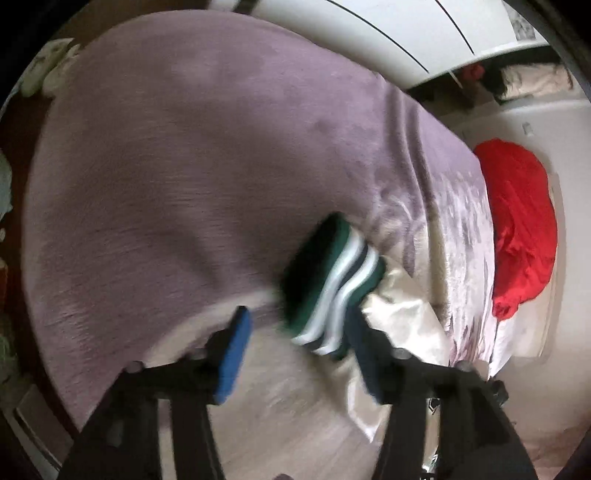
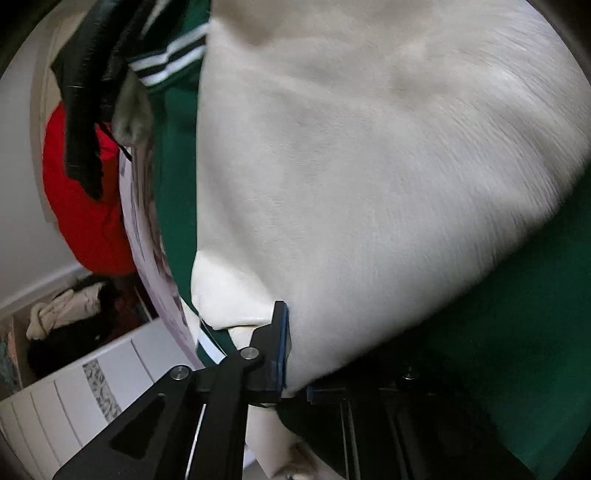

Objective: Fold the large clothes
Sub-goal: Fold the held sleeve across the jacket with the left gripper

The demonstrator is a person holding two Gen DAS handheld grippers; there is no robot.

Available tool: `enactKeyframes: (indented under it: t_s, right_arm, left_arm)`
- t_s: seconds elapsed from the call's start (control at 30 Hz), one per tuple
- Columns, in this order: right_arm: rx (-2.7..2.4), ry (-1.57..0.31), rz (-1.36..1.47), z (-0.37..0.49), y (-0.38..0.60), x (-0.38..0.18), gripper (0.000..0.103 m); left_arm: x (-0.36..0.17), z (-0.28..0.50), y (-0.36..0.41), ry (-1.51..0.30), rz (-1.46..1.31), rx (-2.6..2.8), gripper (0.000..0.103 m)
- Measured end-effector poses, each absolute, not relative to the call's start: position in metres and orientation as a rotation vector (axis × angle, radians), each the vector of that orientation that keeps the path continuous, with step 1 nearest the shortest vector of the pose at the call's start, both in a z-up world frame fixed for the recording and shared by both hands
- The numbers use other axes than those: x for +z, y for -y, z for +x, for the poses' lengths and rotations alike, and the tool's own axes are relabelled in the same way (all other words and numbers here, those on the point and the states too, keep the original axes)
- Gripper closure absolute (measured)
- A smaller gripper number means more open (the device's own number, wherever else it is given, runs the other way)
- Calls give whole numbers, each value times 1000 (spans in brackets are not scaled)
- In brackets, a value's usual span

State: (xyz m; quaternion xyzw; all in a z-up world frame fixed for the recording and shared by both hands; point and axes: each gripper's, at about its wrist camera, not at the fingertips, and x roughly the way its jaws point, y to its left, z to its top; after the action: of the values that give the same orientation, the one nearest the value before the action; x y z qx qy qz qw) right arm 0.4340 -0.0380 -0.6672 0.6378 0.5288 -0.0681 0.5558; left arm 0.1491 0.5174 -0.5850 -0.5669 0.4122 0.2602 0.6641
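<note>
My right gripper pinches the jacket's cream sleeve; my left gripper gapes, striped cuff between its 2 pads, unclamped.

I'm working in a home bedroom: a bed under a soft mauve plush blanket, white panelled wardrobe doors beside it, and a crumpled red garment heaped on the floor.
</note>
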Motion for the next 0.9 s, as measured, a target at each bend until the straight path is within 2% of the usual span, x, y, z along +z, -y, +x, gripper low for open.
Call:
enactKeyframes:
  t_s: [0.07,0.13,0.27,0.33,0.37,0.43,0.53,0.6,0.67,0.7,0.9]
  right_arm:
    - [-98,-1295,1507,426,51,-662,60]
    - [-68,-1297,1492,416,63,-651,46]
    - [-63,-1310,1386,387,89,-623,38]
    - [-97,-1310,1334,378,98,-616,35]
    - [-121,-1302,1306,376,103,-613,28]
    - [-161,-1269,1244,372,110,-606,22]
    - [-183,-1266,1220,373,112,-606,22]
    - [-176,-1263,1240,378,111,-606,22]
    - [-164,-1272,1225,386,106,-603,22]
    - [-154,-1276,1200,393,99,-600,22]
    - [-104,-1305,979,430,72,-587,22]
  left_arm:
    - [-572,133,-514,-945,-1245,607,46]
    - [-561,126,-506,-968,-1202,605,45]
    - [-551,132,-463,-989,-1200,507,44]
    - [-562,140,-437,-960,-1314,448,44]
    - [-572,146,-426,-945,-1380,422,44]
    - [-600,168,-407,-920,-1496,392,44]
    - [-630,206,-400,-927,-1498,458,45]
    - [-625,218,-407,-891,-1432,530,47]
    - [-606,235,-420,-816,-1291,620,93]
    - [-601,243,-426,-815,-1254,624,98]
    - [-587,289,-469,-812,-1122,574,100]
